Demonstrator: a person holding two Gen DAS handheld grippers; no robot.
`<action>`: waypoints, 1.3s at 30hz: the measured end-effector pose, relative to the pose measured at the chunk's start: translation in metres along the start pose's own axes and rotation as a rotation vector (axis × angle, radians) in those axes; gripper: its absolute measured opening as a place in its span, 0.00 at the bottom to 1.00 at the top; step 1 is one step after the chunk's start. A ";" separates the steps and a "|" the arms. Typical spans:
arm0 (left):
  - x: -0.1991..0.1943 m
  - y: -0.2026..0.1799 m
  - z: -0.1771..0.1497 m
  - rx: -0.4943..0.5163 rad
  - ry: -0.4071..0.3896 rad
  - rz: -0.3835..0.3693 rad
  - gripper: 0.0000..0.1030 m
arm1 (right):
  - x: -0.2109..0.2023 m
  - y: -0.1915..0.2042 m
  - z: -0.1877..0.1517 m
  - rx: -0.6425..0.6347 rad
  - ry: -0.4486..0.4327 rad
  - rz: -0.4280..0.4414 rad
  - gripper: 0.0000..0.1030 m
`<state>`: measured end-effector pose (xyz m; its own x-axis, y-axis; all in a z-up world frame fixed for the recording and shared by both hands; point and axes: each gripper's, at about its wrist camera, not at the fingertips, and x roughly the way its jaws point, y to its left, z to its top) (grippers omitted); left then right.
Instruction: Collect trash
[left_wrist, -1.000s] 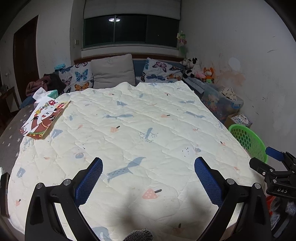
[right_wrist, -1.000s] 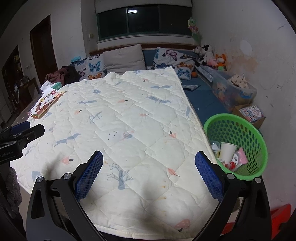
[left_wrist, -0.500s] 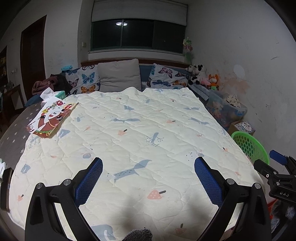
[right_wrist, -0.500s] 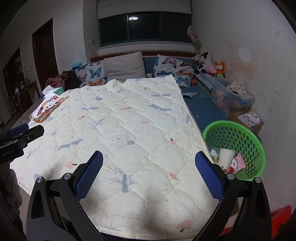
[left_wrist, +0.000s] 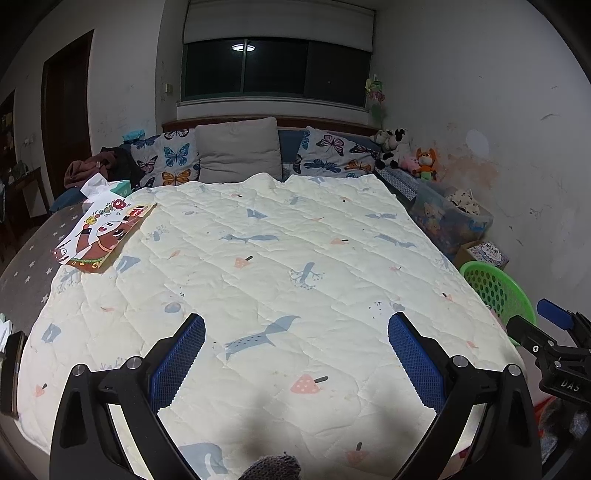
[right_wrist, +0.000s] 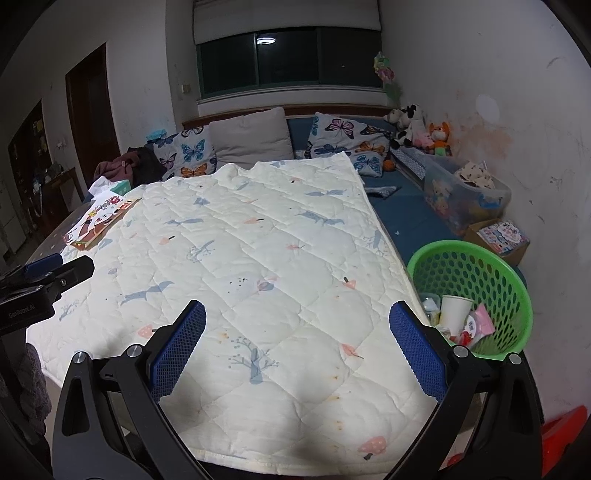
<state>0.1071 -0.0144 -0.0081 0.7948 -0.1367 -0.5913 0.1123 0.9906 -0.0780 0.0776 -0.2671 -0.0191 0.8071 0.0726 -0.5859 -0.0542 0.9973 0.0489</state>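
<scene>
A green perforated basket (right_wrist: 476, 273) stands on the floor right of the bed; a white paper cup (right_wrist: 453, 309) and pink wrappers (right_wrist: 479, 325) lie in it. Only its rim (left_wrist: 495, 284) shows in the left wrist view. My left gripper (left_wrist: 295, 325) hangs open over the near end of the cream quilt (left_wrist: 266, 266), nothing between its blue pads. My right gripper (right_wrist: 297, 314) is open too, above the quilt's near right corner, with the basket beside its right finger. Each gripper shows at the edge of the other's view.
A cartoon picture book (left_wrist: 99, 232) and a tissue box (left_wrist: 120, 186) lie at the bed's far left. Pillows (left_wrist: 236, 151) line the headboard, soft toys (left_wrist: 406, 151) the right corner. A clear storage bin (right_wrist: 461, 195) and a cardboard box (right_wrist: 498, 236) stand by the right wall.
Both grippers have risen and tilted up a little, so more of the window and wall shows. Both stay open and empty.
</scene>
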 end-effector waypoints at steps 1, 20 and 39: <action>0.000 0.000 0.000 0.001 0.002 -0.001 0.93 | 0.000 0.000 0.000 0.004 0.001 0.000 0.96; 0.005 -0.002 -0.005 -0.006 0.028 -0.002 0.93 | 0.004 0.001 -0.003 0.005 0.009 0.016 0.96; 0.009 0.000 -0.009 -0.013 0.040 0.002 0.93 | 0.007 0.001 -0.006 0.007 0.014 0.016 0.96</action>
<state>0.1093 -0.0155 -0.0204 0.7702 -0.1349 -0.6233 0.1030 0.9909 -0.0871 0.0797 -0.2658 -0.0279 0.7981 0.0889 -0.5959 -0.0628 0.9959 0.0645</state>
